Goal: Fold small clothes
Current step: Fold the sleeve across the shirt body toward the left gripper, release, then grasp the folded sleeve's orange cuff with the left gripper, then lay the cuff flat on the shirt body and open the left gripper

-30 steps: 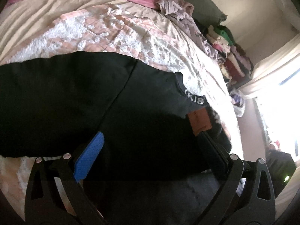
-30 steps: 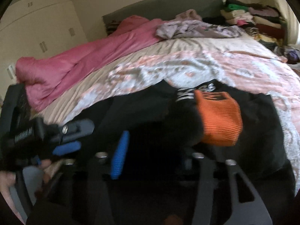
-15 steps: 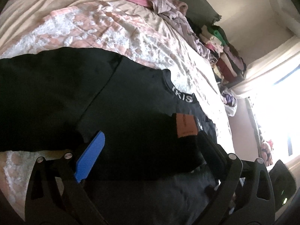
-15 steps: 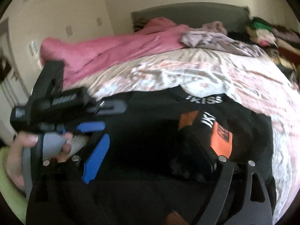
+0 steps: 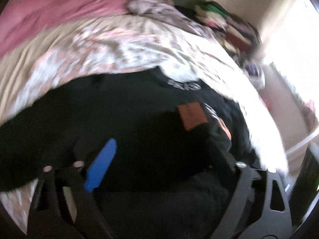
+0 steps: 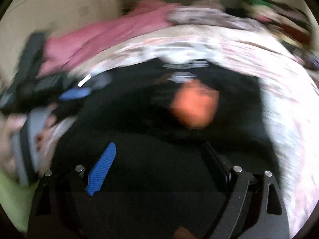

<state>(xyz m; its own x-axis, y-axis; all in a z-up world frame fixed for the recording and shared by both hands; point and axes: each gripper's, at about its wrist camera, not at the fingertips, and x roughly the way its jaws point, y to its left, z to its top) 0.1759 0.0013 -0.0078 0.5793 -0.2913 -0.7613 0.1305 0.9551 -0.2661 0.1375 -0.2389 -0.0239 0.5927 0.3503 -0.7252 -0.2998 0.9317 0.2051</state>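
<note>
left tool (image 5: 161,151): empty and closing, above the black garment (image 5: 99,115), likely seeking an edge.
right tool (image 6: 159,155): wide, empty.
orange-patch piece (image 6: 194,104): ahead of the right tool, on the bed (image 6: 279,79).

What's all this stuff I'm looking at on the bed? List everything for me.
black garment: one, black with white lettering at the neck, spread flat on the near part of the bed
orange item: one, orange, blurred, lying on the black garment
bedspread: one, pink-and-white patterned, covering the bed
pink blanket: one, pink, bunched at the far left side
lilac garment: one, crumpled near the headboard
clothes pile: one stack, mixed colours, far right
left gripper: one, black with a blue pad, jaws closing, nothing pinched
right gripper: one, same make, jaws open and empty
hand: one, holding the left gripper
</note>
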